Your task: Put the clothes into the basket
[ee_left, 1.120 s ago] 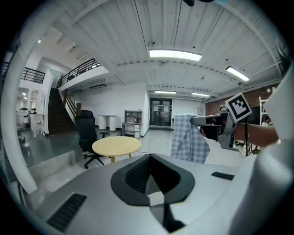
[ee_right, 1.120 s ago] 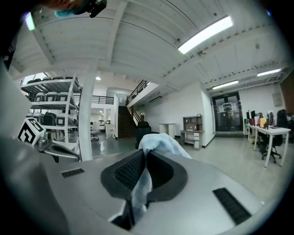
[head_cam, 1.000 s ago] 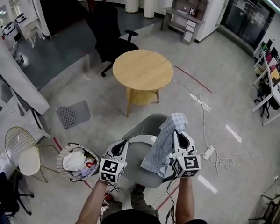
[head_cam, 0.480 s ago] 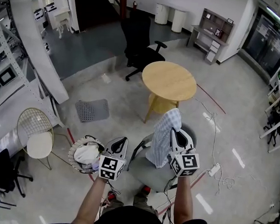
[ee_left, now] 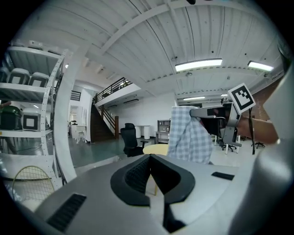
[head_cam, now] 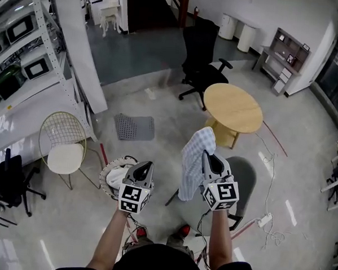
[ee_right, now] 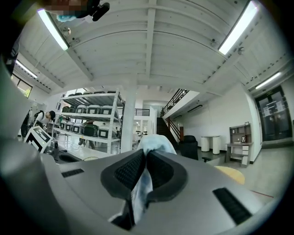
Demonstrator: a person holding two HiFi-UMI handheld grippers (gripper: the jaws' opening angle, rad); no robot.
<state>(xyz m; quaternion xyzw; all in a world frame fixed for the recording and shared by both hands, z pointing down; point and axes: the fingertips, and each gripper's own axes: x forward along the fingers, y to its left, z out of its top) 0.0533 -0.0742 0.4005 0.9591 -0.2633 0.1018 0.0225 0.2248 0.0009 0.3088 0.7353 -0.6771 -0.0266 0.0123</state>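
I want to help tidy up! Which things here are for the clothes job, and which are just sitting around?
For the job: checked cloth in the right gripper; basket; left gripper, empty.
Just lying about: round table; black office chair; wire chair; grey mat.

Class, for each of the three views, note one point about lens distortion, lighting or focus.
Head view: wide-angle lens bows the white pillar; light even, checked cloth sharp. Left gripper view: black vignette in the corners, ceiling light strip glares. Right gripper view: the cloth pinched at the jaws is blurred.
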